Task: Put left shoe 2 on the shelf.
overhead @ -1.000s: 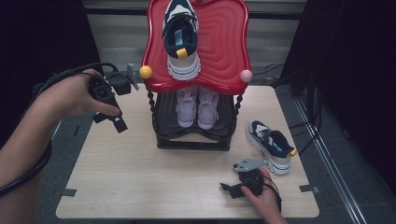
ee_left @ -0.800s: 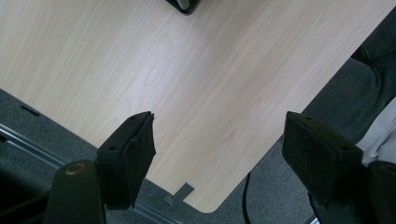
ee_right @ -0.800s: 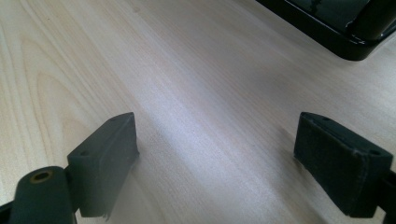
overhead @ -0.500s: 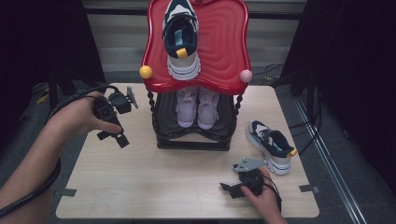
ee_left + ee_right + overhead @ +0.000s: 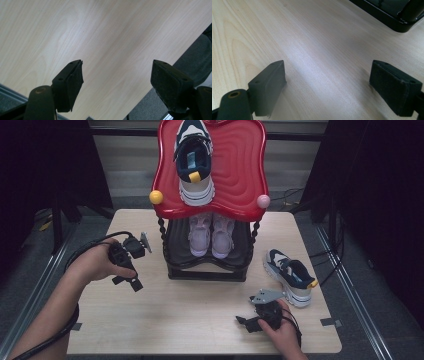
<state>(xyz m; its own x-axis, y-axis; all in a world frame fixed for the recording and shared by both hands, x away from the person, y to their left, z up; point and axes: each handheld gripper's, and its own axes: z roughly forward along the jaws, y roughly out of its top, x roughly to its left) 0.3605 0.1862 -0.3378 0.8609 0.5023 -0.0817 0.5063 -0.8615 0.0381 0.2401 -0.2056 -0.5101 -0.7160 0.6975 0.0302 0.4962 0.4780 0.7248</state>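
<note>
Pale bench (image 5: 200, 315): loose sneaker (image 5: 291, 276) lies beside right gripper (image 5: 250, 324), toe toward it; left gripper (image 5: 129, 282) farther. Both fingers wide open, empty.

One navy-and-white sneaker (image 5: 290, 275) with a yellow tab at the heel stands upright on its sole on the wooden table, just right of the rack's black base, toe toward the rack and heel toward the table's near right corner. Its match (image 5: 194, 162) sits on the red top shelf, white toe facing forward, yellow tab on its tongue.
</note>
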